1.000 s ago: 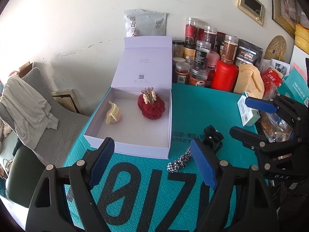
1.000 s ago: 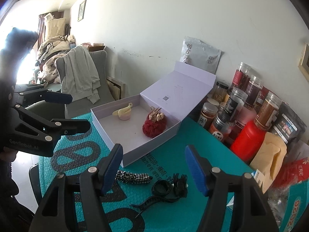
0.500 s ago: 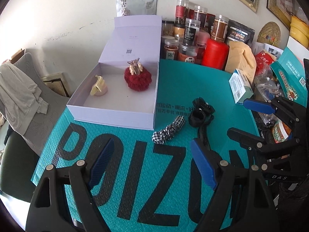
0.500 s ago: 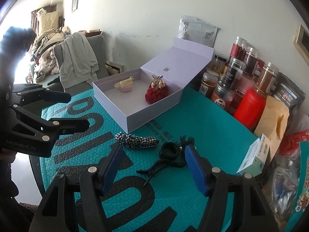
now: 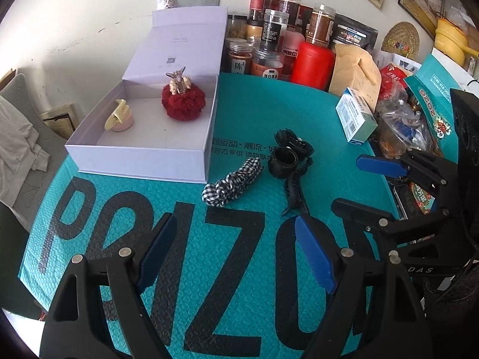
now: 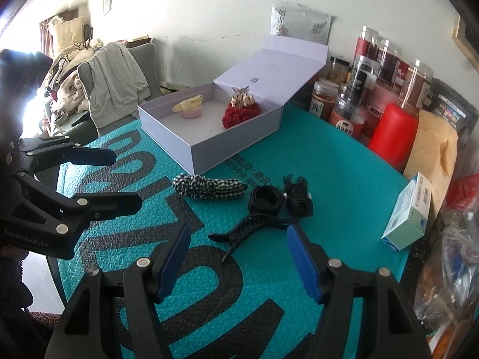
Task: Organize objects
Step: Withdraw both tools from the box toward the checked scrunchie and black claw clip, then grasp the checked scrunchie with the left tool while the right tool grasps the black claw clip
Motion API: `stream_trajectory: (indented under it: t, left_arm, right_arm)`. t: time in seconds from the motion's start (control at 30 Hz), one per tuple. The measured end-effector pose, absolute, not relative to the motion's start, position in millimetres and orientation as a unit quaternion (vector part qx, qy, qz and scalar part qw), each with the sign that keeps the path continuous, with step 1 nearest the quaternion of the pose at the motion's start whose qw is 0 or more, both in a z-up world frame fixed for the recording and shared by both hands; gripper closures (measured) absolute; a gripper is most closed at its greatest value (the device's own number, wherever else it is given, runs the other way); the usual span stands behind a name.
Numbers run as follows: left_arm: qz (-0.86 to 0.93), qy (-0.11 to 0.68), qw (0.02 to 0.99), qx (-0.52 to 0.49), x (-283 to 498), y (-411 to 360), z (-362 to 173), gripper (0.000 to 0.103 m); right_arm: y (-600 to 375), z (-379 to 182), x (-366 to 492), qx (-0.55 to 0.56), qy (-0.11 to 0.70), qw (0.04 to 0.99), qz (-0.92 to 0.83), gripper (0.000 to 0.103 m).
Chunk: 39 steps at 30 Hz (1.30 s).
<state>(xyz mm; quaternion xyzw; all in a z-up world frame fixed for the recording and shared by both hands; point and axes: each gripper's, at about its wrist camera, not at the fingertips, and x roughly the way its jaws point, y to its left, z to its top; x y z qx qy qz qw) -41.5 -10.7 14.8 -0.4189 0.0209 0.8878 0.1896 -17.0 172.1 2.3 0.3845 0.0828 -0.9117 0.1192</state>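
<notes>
An open lavender box (image 5: 140, 149) (image 6: 233, 146) on the teal mat holds a red pompom with a gold clip (image 5: 183, 101) (image 6: 239, 113) and a cream clip (image 5: 118, 116) (image 6: 188, 106). In front of the box lie a checked scrunchie (image 5: 232, 184) (image 6: 209, 188), a black band (image 5: 283, 161) (image 6: 266, 202), a black claw clip (image 5: 295, 140) (image 6: 298, 197) and a long black clip (image 5: 295, 193) (image 6: 248, 230). My left gripper (image 5: 233, 224) (image 6: 127, 179) hangs open short of the scrunchie. My right gripper (image 6: 238, 230) (image 5: 348, 181) is open and holds nothing, with the long clip just ahead of its fingers.
Jars (image 5: 269, 51) and a red canister (image 5: 311, 59) line the wall behind the mat (image 5: 149, 239). A small carton (image 5: 356, 116) and bags crowd the right edge. A chair draped with a grey garment (image 6: 116, 80) stands beyond the mat's left side.
Both grippers have sunk toward the mat and tipped further down, so the loose hair items now sit closer. Their jaws kept the same width. Nothing on the mat moved.
</notes>
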Motion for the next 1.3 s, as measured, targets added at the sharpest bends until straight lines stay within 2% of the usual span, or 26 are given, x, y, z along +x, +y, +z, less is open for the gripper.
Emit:
stream_trajectory:
  t: [0.57, 0.8, 0.9, 1.1, 1.13, 1.2, 1.23, 1.3]
  left_arm:
    - [0.865, 0.018, 0.211, -0.454, -113, 12, -33, 0.023]
    - [0.859, 0.043, 0.213, -0.463, -131, 20, -47, 0.024]
    - [0.855, 0.045, 0.219, -0.469, -135, 24, -53, 0.03]
    - [0.847, 0.062, 0.209, -0.485, -138, 31, -65, 0.057]
    - [0.846, 0.063, 0.204, -0.488, -138, 32, -67, 0.066]
    - [0.851, 0.071, 0.189, -0.485, -137, 33, -67, 0.071]
    - [0.852, 0.071, 0.189, -0.483, -135, 33, -66, 0.074]
    - [0.851, 0.061, 0.196, -0.484, -132, 33, -66, 0.078]
  right_arm:
    - [187, -37, -65, 0.432, 0.029, 0.129, -0.892, 0.033]
    - [175, -53, -76, 0.443, 0.049, 0.12, -0.887, 0.033]
    - [176, -57, -80, 0.447, 0.039, 0.117, -0.886, 0.033]
    - [181, -63, -82, 0.45, 0.04, 0.094, -0.887, 0.033]
    - [182, -64, -82, 0.453, 0.041, 0.093, -0.886, 0.033]
    - [184, -67, -81, 0.458, 0.046, 0.089, -0.883, 0.042]
    - [185, -68, -81, 0.461, 0.049, 0.088, -0.882, 0.051]
    - [186, -67, -78, 0.458, 0.055, 0.089, -0.883, 0.061]
